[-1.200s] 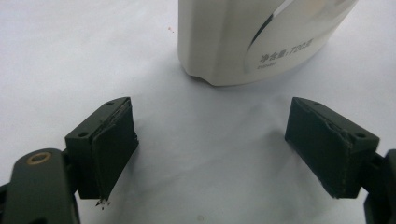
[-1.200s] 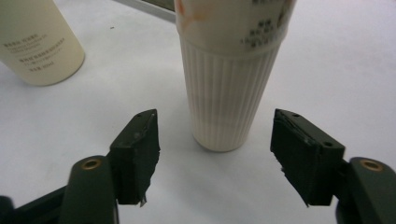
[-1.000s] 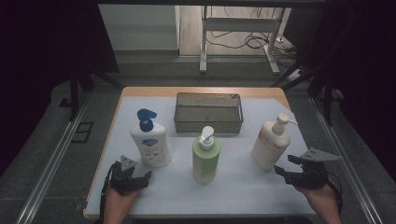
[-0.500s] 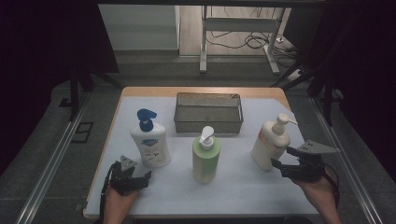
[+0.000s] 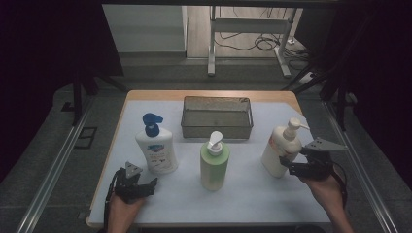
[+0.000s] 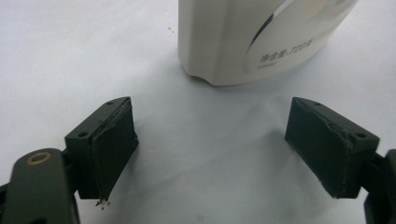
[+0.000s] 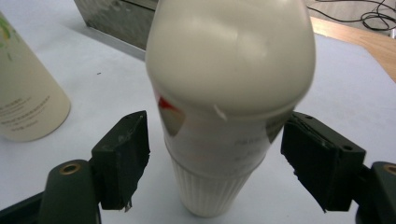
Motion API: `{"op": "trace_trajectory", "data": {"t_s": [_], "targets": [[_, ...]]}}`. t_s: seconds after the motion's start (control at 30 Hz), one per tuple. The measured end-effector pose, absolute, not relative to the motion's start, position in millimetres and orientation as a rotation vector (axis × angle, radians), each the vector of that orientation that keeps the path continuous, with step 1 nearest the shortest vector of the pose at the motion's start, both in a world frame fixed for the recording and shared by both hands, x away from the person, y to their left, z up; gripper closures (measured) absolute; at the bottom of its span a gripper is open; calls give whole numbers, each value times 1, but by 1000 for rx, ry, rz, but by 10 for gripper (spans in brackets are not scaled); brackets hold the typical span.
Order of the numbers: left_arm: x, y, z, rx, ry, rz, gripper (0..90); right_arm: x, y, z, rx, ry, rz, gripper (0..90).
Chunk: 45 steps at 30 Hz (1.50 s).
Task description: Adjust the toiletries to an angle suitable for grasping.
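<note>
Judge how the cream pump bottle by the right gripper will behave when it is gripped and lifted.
The cream pump bottle looks like smooth, glossy plastic, so it may slip in the open right gripper, whose jaws flank it without pressing. It stands tall on a narrow ribbed base, so a sideways nudge could tip it. Its walls probably flex slightly when squeezed.

Three pump bottles (image 5: 214, 162) stand in a row before the basket (image 5: 217, 117).

Cream pump bottle (image 7: 231, 100), right: glossy smooth plastic, ribbed at the neck. Green bottle (image 5: 214, 165), centre: satin plastic. White bottle (image 5: 156, 150), left: smooth plastic, blue cap. Basket (image 5: 217, 116), far: fine metal mesh (dull grey). Table cover (image 5: 252, 189): matt white sheet over wood. Jaw pads: matt black, frayed edges.
</note>
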State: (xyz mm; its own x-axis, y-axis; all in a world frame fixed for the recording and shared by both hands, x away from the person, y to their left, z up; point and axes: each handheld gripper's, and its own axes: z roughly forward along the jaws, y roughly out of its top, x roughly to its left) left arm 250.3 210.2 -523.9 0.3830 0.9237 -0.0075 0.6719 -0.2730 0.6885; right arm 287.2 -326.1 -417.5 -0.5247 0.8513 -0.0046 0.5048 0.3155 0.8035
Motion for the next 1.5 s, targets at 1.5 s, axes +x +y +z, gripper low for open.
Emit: {"op": "trace_trajectory", "data": {"t_s": [1.5], "targets": [[251, 211, -524, 2039, 1363, 534, 159, 305, -310, -403, 1183, 2198, 1041, 368]]}}
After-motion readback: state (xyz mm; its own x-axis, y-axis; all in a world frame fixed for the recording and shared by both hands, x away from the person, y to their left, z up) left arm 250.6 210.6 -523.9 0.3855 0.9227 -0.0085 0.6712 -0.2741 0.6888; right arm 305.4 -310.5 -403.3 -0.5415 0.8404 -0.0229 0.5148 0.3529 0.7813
